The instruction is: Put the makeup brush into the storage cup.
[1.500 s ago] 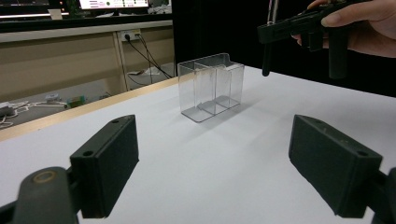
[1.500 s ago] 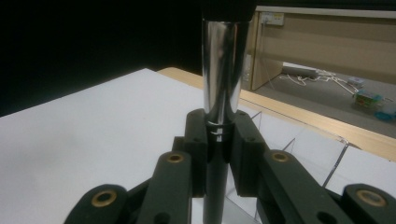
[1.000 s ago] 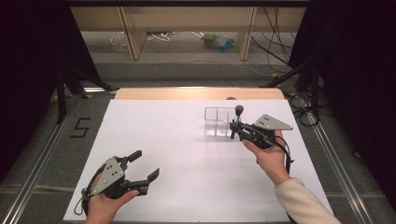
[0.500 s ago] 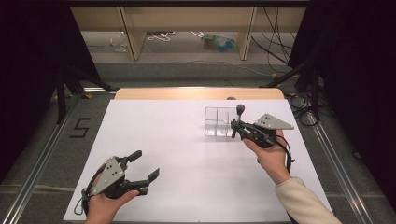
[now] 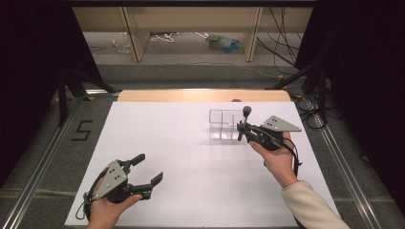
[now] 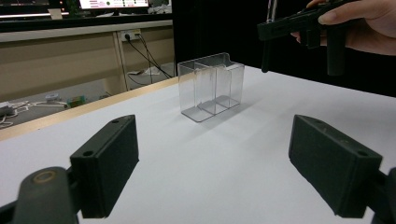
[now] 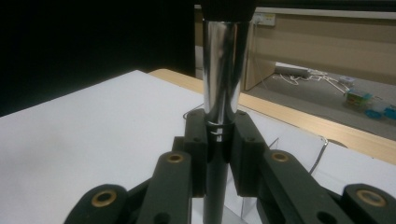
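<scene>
Grippers over the white desk point(image 5: 191, 143): at five o'clock of the high view we see the right gripper point(image 5: 241, 128), its fingers point(image 7: 198, 140) clamped on an upright chrome rod with a black knob point(image 5: 245, 119), just beside the clear plastic two-compartment box point(image 5: 223, 124). At seven o'clock, the left gripper point(image 5: 149, 171) hovers, fingers point(image 6: 109, 163) spread wide, holding nothing.

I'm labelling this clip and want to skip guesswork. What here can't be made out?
- Rod: its top is cut off by the upper edge of the right gripper view, and the claw's pads hide its middle.
- Rod's lower end: too small to tell in the high view whether it is inside the clear box or beside it.
- Floor litter: too small to identify.
</scene>
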The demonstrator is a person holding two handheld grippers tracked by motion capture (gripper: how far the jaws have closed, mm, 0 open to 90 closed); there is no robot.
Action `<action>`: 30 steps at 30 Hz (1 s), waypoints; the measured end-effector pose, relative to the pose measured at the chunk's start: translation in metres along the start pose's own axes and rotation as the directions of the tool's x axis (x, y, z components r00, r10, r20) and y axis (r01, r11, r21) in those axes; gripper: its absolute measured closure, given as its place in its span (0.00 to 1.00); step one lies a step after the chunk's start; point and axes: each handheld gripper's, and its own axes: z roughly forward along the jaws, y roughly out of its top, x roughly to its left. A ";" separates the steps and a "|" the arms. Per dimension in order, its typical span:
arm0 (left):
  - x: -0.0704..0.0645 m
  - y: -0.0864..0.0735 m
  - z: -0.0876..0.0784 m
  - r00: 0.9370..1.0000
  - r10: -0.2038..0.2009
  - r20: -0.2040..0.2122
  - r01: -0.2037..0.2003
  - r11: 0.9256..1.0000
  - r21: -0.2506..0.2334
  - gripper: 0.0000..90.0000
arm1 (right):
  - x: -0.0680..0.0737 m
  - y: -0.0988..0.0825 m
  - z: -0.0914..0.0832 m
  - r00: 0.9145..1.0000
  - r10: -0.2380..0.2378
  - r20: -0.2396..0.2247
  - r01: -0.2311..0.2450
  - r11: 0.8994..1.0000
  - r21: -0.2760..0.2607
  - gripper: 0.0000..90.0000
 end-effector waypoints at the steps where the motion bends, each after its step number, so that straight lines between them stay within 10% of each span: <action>1: 0.000 0.000 0.000 1.000 0.000 0.000 0.000 1.000 0.000 0.18 | 0.000 0.000 0.000 1.000 0.000 0.000 0.000 1.000 0.000 0.88; 30: 0.000 0.000 0.001 1.000 -0.004 0.001 0.004 1.000 0.000 0.18 | -0.003 0.002 -0.002 0.999 0.032 0.002 -0.032 0.999 0.029 0.88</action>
